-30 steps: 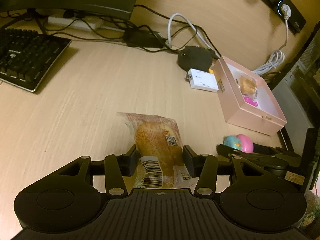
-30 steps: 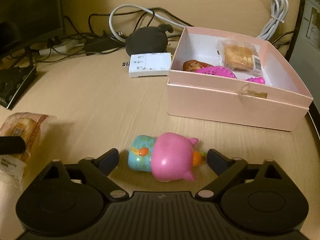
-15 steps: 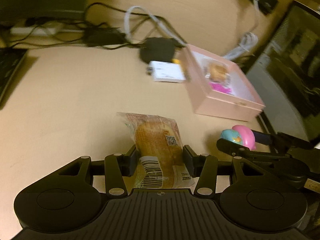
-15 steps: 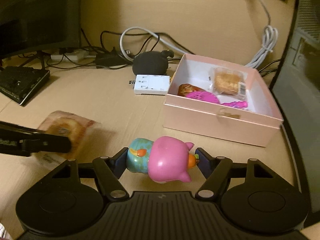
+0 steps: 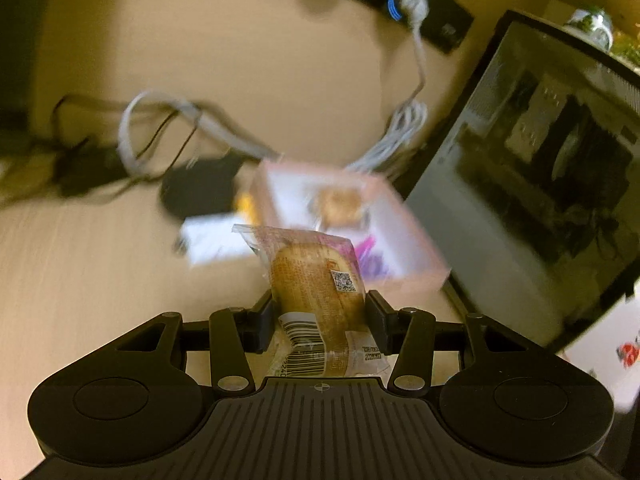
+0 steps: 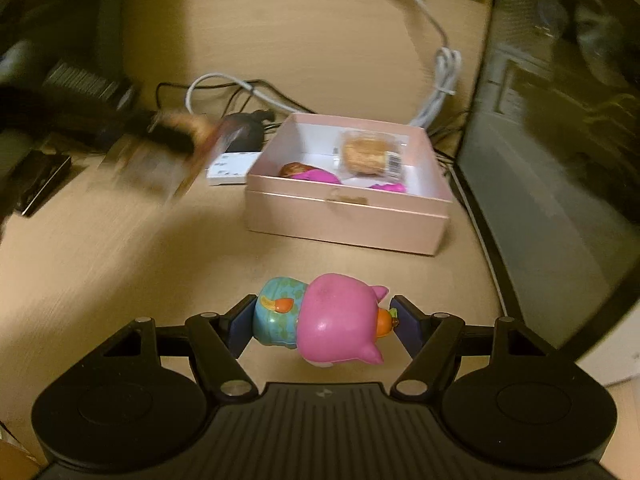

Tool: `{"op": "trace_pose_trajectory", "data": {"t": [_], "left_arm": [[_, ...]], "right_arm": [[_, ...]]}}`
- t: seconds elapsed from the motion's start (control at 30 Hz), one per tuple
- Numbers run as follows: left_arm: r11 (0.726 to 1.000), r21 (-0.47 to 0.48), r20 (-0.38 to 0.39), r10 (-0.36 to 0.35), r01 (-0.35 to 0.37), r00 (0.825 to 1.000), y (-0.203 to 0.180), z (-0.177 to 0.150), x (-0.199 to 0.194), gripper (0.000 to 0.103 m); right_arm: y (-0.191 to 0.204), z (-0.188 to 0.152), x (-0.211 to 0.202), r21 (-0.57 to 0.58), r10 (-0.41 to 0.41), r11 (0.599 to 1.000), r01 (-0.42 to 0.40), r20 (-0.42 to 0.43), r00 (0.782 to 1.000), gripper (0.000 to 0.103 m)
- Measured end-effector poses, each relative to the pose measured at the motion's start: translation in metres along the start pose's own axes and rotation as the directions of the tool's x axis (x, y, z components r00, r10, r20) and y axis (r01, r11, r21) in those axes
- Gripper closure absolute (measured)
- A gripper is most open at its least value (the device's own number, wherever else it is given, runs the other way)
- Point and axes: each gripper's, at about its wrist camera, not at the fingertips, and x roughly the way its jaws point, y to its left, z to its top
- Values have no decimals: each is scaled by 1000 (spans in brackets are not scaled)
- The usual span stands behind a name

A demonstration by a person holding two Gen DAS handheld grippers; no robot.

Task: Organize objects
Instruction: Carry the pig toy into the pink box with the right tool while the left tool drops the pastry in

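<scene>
My left gripper (image 5: pixel 318 312) is shut on a packaged bread roll (image 5: pixel 316 280) and holds it in the air in front of the open pink box (image 5: pixel 416 268). In the right wrist view this gripper and the bread roll (image 6: pixel 160 160) show as a blur left of the pink box (image 6: pixel 344 220). My right gripper (image 6: pixel 324 322) is shut on a pink and blue toy (image 6: pixel 332 320), pads on both its ends, above the desk just short of the box's front wall. Inside the box lie another wrapped bread (image 6: pixel 368 154) and pink items (image 6: pixel 316 176).
A white adapter (image 6: pixel 232 168) and a black round object (image 6: pixel 248 132) sit left of the box among cables (image 6: pixel 440 80). A dark computer case (image 6: pixel 540 160) stands close on the right. A black flat item (image 6: pixel 40 184) lies at the far left.
The right jaws closed on the toy, which had been lying on the desk. Both grippers lifted their loads off the desk and moved toward the pink box; the left swung right.
</scene>
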Motion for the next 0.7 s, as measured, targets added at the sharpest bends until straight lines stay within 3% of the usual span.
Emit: {"op": "trace_pose_trajectory", "data": {"t": [0.17,0.27,0.4,0.57,0.7], "left_arm": [[998,47,49,-44,41,998,-31,46,48,51],[995,-17,42,-100,100,994,-46,69,93,48],[1000,28,-49,12,-11,999,-64,67,153,51],[994,-104,74,-26,34,997,-44,58,124,51],[999,-51,117,23,-17,993,-18,31,75,51]], "right_arm": [[-12,-6,-3,40,-7,999,7,2,1000,31],[-17,-8,-3,46,-12,999,12,3,1000,31],[-23,-8,2,57,-24,998,24,-2,1000,31],[-39,-2,7,86,-29,996,29,0,1000,32],[-49,26,11,83,-24,996,19,58,998,32]]}}
